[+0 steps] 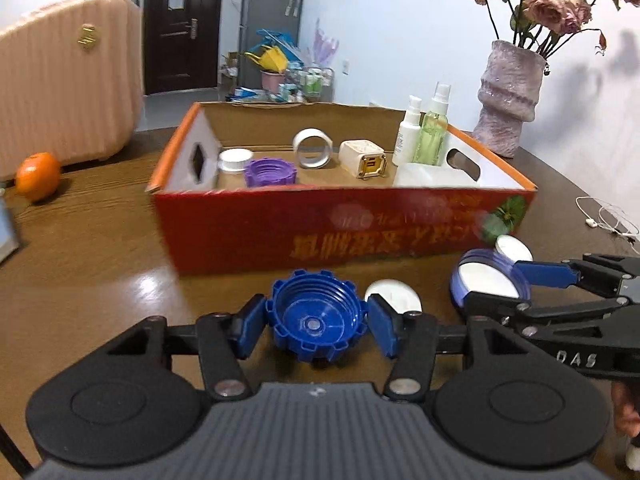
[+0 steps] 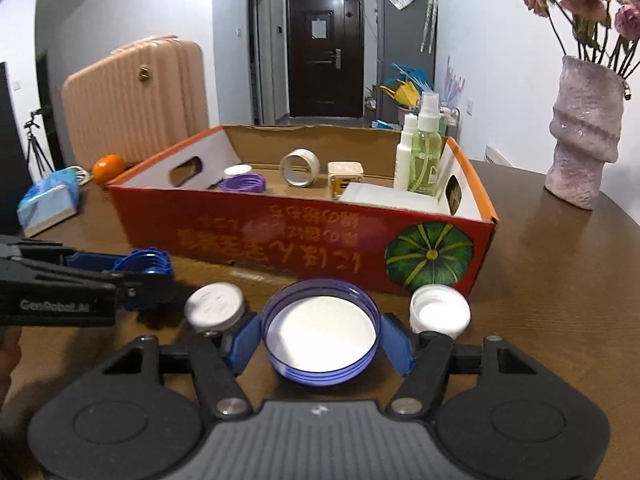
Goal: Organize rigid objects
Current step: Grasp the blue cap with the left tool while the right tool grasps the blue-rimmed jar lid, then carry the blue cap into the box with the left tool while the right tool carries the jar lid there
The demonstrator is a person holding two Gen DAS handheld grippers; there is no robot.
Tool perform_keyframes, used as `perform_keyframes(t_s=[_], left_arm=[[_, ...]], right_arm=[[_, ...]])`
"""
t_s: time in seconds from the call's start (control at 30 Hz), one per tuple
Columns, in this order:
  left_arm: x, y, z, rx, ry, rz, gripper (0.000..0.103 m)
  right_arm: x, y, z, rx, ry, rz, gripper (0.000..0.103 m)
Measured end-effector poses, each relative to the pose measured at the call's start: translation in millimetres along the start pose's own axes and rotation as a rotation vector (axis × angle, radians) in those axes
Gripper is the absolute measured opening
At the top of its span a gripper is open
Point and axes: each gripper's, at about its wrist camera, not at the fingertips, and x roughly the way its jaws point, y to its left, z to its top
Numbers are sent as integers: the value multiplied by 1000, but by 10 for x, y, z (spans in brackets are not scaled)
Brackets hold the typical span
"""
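My left gripper (image 1: 316,322) is shut on a notched blue bottle cap (image 1: 316,316), held open side up just in front of the red cardboard box (image 1: 320,232). My right gripper (image 2: 320,338) is shut on a wide blue lid with a white inside (image 2: 320,336); it also shows in the left wrist view (image 1: 488,280). Two white caps lie on the table: one left of the lid (image 2: 214,306), one right (image 2: 440,312). The box (image 2: 280,236) holds a purple cap (image 2: 242,183), a tape ring (image 2: 298,168), a cream cube (image 2: 346,178) and two bottles (image 2: 420,152).
An orange (image 1: 38,176) and a pink suitcase (image 1: 68,80) stand at the far left. A purple vase with dried roses (image 2: 584,136) stands at the right. A white cable (image 1: 608,220) lies on the table's right edge. A blue tissue pack (image 2: 50,200) lies at the left.
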Motion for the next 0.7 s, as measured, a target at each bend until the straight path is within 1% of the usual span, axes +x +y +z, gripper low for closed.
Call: perform_keyframes(t_s=[0.07,0.13,0.23,0.3,0.37,0.43,0.57,0.7], left_arm=[[-268,-45,-162,-3,-7,14,56],[-533,-96,-369,-17,-14,0,56],[-831,-176,-659,-44,9,-9,56],[-1024,-256,-830,-39,17,-4,56],[-1183,-321,-932,-18,14,-14,56],[-1308,-369,-986,0,13,-30,56],[-1505,-471,-1017,21,-17,-32,56],[-1588,-506,-995,28,-40,-39,56]], right_arm=[[-201,41,-112,6,-8,15,65],[-430,86,-240,10,-19,38,65],[-773,161,-444,12,-29,55,65],[-978,227,-562,-5,-37,54,65],[-1162,270,-662,-6,-42,64,65],[-1315,305,-753,-3,-49,77,65],[-1492,317,-866,15,-52,66,65],[-1605,322,-913,18,-64,61,65]])
